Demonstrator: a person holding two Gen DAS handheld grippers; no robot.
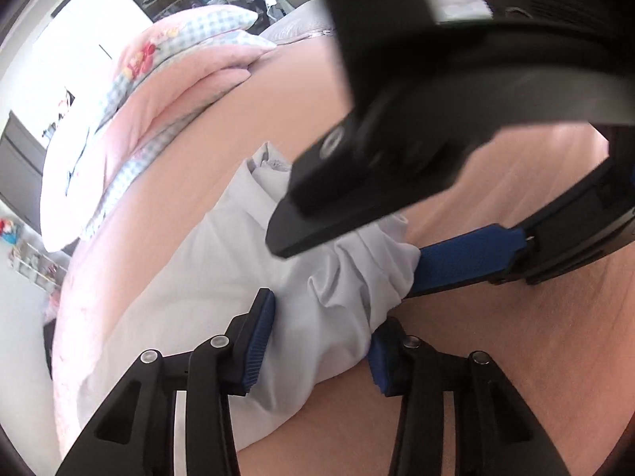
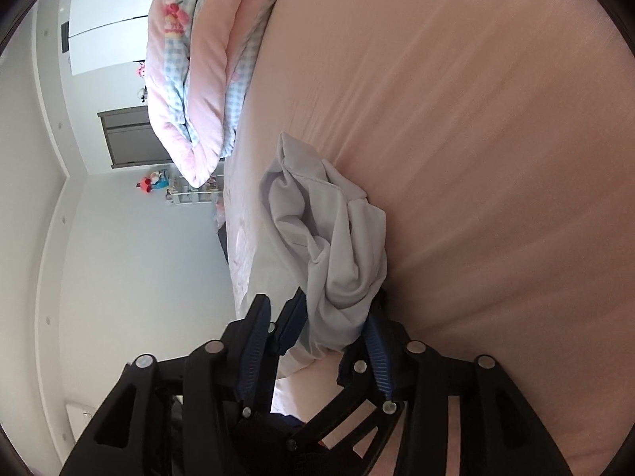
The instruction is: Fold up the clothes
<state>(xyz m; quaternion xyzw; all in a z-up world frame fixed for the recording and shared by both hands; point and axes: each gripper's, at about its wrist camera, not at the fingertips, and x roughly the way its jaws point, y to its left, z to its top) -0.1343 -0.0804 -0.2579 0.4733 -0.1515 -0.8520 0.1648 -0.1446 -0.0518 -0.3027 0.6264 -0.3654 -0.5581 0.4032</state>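
Observation:
A crumpled white garment (image 1: pixel 206 277) (image 2: pixel 341 246) lies bunched on the peach bed sheet (image 1: pixel 496 357) (image 2: pixel 476 119) near the bed's left edge. My left gripper (image 1: pixel 317 345) is shut on the near end of the bunch, both blue pads pressing the cloth. One of its fingers (image 2: pixel 293 317) shows in the right wrist view, inside the right jaws. My right gripper (image 1: pixel 349 258) (image 2: pixel 315 305) stands open astride the same bunch. Its left pad (image 2: pixel 254 341) is clear of the cloth, and its other pad (image 1: pixel 468 261) lies along the cloth's edge.
A folded pink and blue-check quilt (image 1: pixel 170 91) (image 2: pixel 198 59) lies at the far end of the bed. The bed's edge drops off just left of the garment. Beyond it stand a dark cabinet (image 2: pixel 127 135) and a low shelf with toys (image 2: pixel 158 182).

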